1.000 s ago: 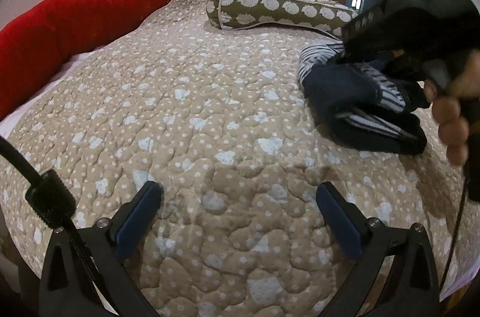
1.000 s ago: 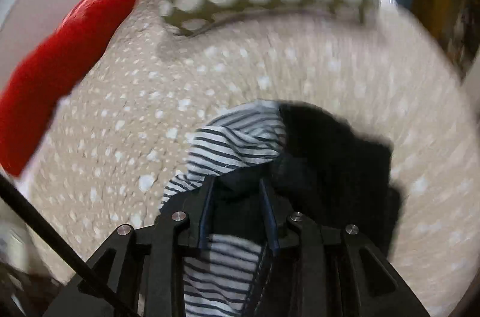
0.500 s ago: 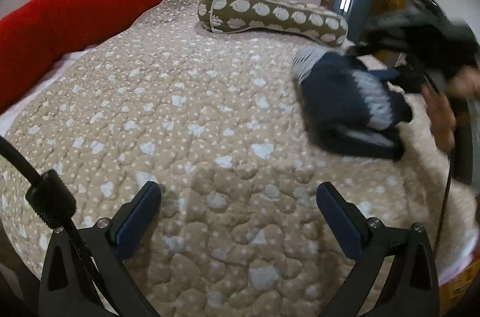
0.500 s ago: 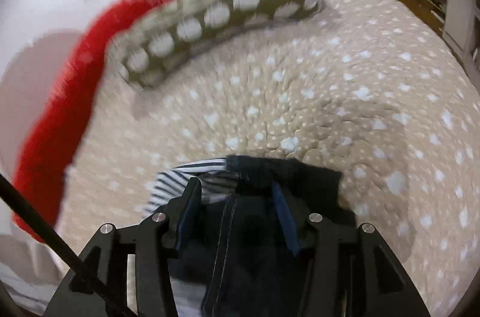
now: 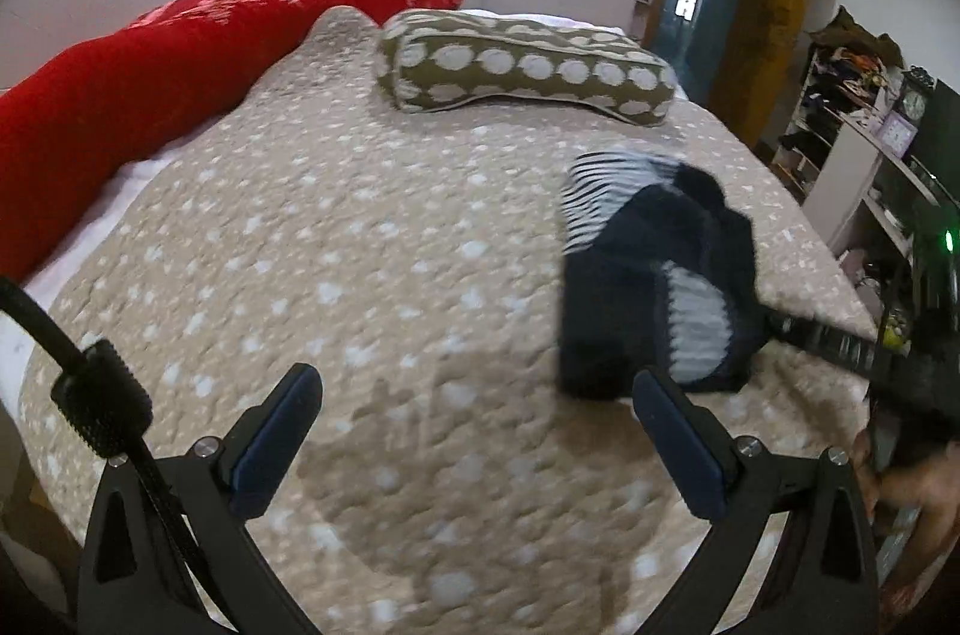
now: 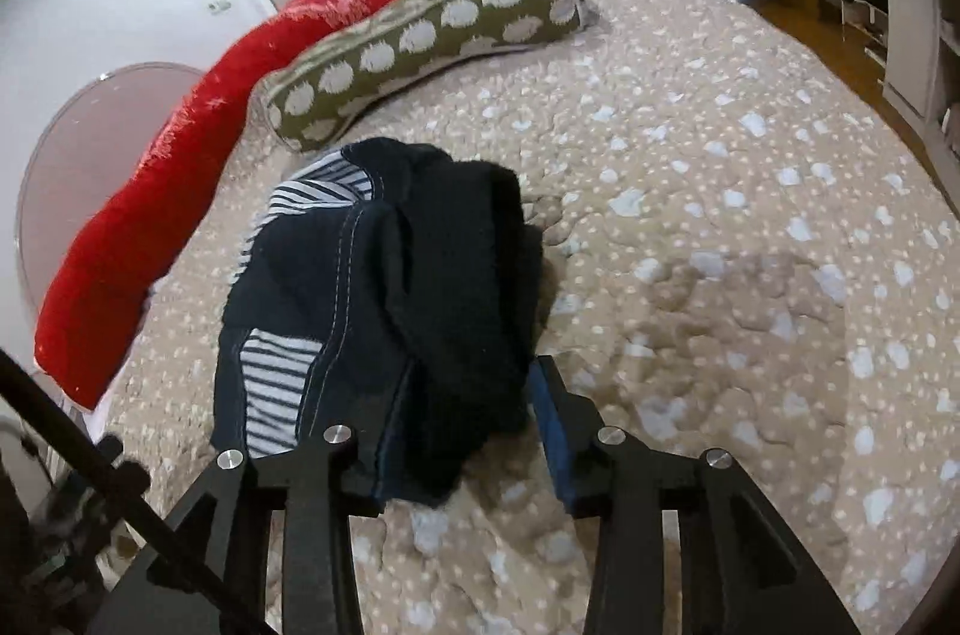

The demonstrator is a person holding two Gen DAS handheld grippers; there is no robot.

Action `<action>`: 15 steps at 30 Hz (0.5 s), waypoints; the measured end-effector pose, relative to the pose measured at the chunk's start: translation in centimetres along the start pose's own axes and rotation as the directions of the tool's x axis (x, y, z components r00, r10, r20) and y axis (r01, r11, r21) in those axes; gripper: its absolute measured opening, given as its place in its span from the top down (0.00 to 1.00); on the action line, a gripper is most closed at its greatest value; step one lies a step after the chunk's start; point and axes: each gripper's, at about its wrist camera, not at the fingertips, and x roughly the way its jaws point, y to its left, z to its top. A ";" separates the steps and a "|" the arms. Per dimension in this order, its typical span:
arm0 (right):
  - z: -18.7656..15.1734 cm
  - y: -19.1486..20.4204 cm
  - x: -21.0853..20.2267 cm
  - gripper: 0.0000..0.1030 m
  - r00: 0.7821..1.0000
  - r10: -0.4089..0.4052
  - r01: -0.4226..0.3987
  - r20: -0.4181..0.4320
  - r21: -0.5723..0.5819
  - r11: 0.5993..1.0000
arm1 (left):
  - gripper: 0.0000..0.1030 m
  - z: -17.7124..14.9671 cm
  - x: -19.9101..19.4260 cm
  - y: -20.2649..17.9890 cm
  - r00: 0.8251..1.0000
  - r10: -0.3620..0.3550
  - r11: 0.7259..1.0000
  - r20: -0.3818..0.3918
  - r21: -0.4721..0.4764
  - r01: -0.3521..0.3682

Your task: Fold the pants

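The pants point(image 6: 384, 287), dark navy with a striped lining, lie in a crumpled bundle on the beige quilt point(image 6: 720, 227). My right gripper point(image 6: 462, 395) is at the bundle's near end with its jaws closing. The cloth sits between them and covers the left finger, while the blue right pad point(image 6: 549, 425) stands at the cloth's edge without a clear squeeze. In the left wrist view the pants point(image 5: 648, 275) lie to the right, and the right gripper point(image 5: 840, 341) reaches them from the bed's right side. My left gripper point(image 5: 474, 383) hangs open above bare quilt point(image 5: 360, 275), holding nothing.
A long olive pillow with white spots point(image 5: 522, 65) lies across the far end of the bed. A red blanket roll point(image 5: 150, 95) runs along the left side. Shelves with clutter point(image 5: 852, 107) stand past the bed's right edge, and a person's hand point(image 5: 918, 479) shows low right.
The right gripper's jaws have widened from a tight pinch on the pants. The bundle has moved with it towards the bed's right side. The left gripper has risen above the quilt.
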 end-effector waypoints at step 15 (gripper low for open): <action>-2.7 -9.4 -5.1 0.51 0.975 -0.101 0.056 0.196 0.220 0.974 | 0.00 4.3 10.5 -9.4 0.972 -0.037 0.988 -0.231 0.139 0.070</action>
